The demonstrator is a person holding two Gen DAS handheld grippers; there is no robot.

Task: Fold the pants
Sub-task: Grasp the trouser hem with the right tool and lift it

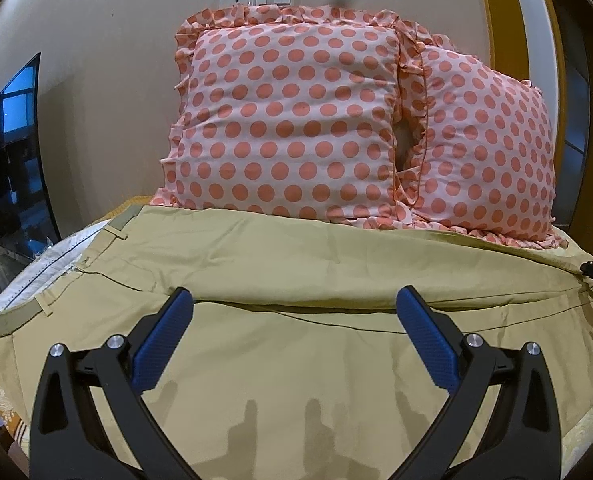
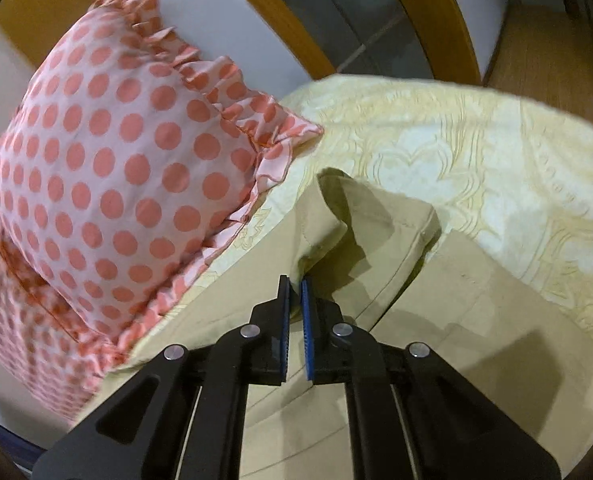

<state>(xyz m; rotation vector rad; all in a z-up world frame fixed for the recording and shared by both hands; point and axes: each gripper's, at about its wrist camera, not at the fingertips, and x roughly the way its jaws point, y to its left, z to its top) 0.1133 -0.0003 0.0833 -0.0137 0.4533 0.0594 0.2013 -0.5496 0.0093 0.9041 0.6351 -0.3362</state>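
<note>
Bed [image 2: 496, 152] with polka-dot pillows [image 1: 288, 120] at far side carries khaki pants [image 1: 296, 256], long axis left-right, waistband left. Right hand-held gripper [image 2: 295, 304] pinches hem at right end, nearer to cloth. Left hand-held gripper [image 1: 294, 320] wide apart, holding nothing, above middle.

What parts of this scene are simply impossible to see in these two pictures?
- Pants: the near part, cut off by the left wrist view's lower edge and the left claw.
- Pinched fabric: the right claw hides it in the right wrist view.
- Polka-dot pillow: its lower left is blurred in the right wrist view.
</note>
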